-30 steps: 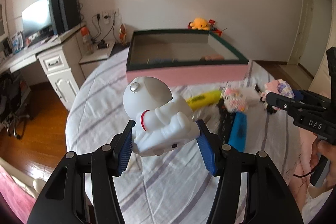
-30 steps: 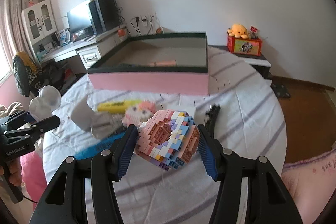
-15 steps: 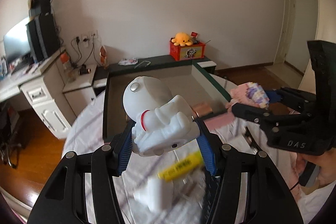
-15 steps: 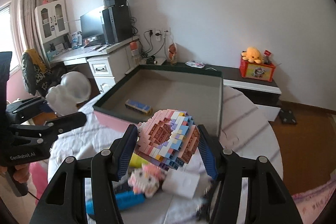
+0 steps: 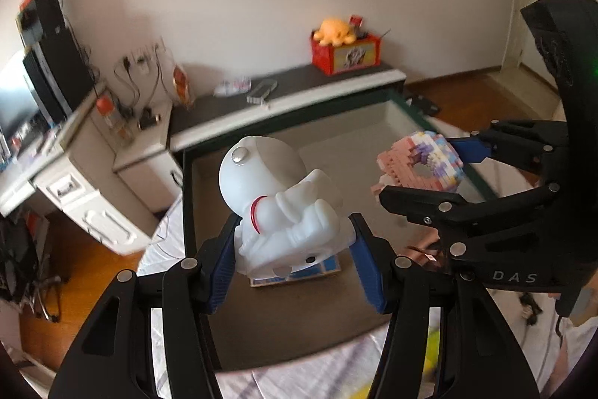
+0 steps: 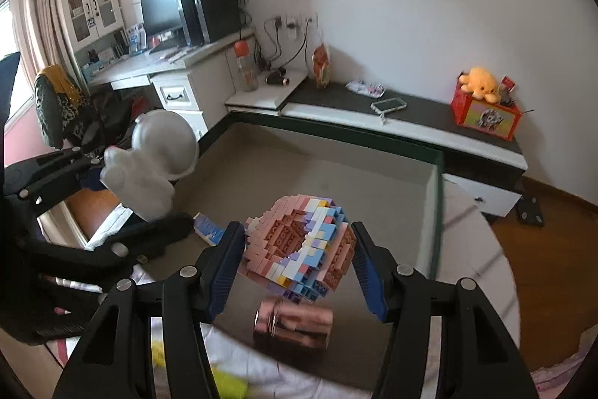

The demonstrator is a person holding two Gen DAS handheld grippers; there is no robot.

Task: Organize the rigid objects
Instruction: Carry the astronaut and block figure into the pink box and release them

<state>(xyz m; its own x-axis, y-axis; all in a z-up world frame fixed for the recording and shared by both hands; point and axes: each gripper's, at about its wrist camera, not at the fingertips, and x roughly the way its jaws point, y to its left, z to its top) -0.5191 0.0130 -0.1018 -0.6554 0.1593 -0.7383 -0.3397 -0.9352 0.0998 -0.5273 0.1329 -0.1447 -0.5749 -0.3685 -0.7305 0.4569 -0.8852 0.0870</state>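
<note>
- The left tool point(image 5: 295, 249) pinched the white astronaut figure point(image 5: 284, 208) over the open box point(image 5: 396, 107)
- The right tool point(image 6: 297, 268) pinched the brick donut point(image 6: 299, 245) above the copper cylinder point(image 6: 293, 324)
- Released carelessly, the donut risked shedding bricks, or the two tools colliding
- The blue packet point(image 5: 329, 268) under the astronaut stayed mostly hidden

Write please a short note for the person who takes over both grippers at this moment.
Left gripper: shut on the astronaut, held over the box.
Right gripper: shut on the brick donut, also over the box.
Already in the box: a blue pack and a copper can.
Left to do: set both toys down in the box, then fetch the yellow item on the cloth in front of it.
</note>
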